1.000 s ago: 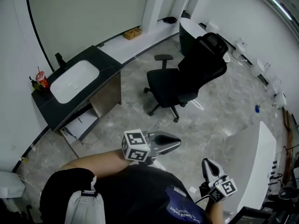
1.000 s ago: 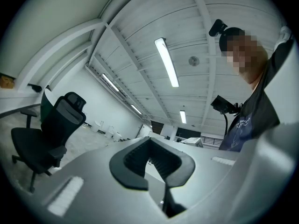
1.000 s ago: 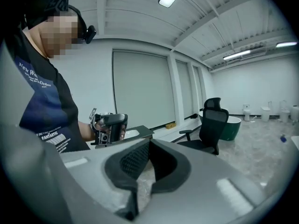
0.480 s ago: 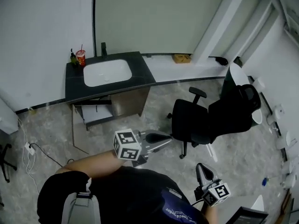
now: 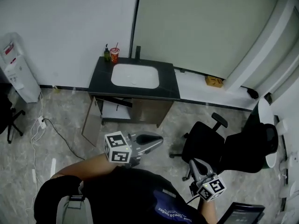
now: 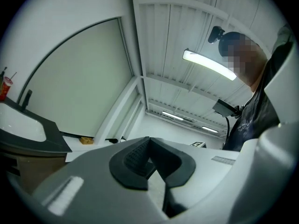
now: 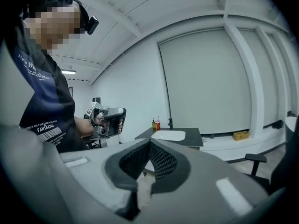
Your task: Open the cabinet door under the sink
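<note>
The sink cabinet (image 5: 170,91) stands against the far wall, with a black top and a white basin (image 5: 134,75). Its left door (image 5: 91,121) hangs swung outward and shows a white shelf inside. The brown right door (image 5: 150,111) looks closed. Both grippers are held near my body, well short of the cabinet. My left gripper (image 5: 158,139) points toward the cabinet, shut and empty, its pads meeting in the left gripper view (image 6: 149,146). My right gripper (image 5: 195,164) sits lower right, also shut on nothing (image 7: 149,148). In the right gripper view the basin (image 7: 168,135) lies ahead.
A black office chair (image 5: 229,148) stands right of the cabinet, close to my right gripper. A water dispenser (image 5: 16,71) and a floor cable (image 5: 51,125) are at the left. A red cup (image 5: 114,54), bottle (image 5: 107,54) and faucet (image 5: 138,52) sit behind the basin. A cardboard box (image 5: 214,81) rests on the white ledge.
The view has swung round: the sink cabinet went from the left edge to the top centre, and the chair slid to the right. Both grippers stayed shut near my body.
</note>
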